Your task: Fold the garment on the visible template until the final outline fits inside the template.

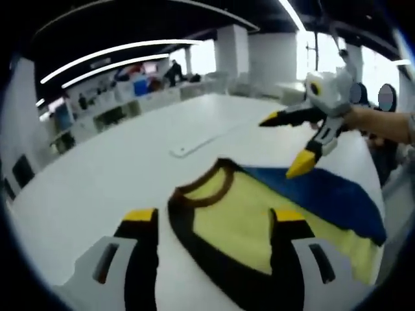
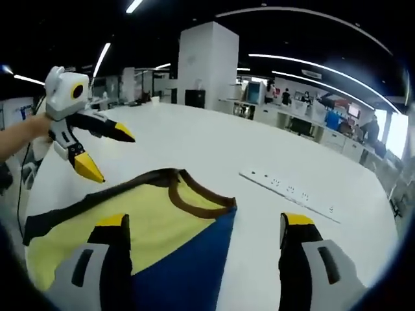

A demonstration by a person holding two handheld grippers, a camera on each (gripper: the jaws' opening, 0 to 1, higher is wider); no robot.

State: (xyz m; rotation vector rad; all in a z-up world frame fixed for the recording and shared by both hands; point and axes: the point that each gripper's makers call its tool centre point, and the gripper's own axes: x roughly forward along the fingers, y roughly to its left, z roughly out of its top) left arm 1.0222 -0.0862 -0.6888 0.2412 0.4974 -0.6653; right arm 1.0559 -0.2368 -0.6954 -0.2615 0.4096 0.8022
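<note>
Your left gripper (image 1: 214,223): black jaws, yellow tips, pale grey housings with dark slots. Your right gripper (image 2: 204,227): same build. Seen from across, each has a white body, round lens ringed yellow, pointed yellow-tipped fingers.

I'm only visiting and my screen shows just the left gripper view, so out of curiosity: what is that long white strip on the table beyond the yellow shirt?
Observer: The right gripper view shows it closer. It is a white power strip with socket holes along its top.
Visitor: And who moves the tongs my camera rides on?
Observer: A person's hand holds the left tongs above the table, jaws open.
Visitor: Are the other tongs gripping the shirt?
Observer: No. The right tongs are open with nothing gripped. One jaw is over the yellow shirt and the other is over bare table.
</note>
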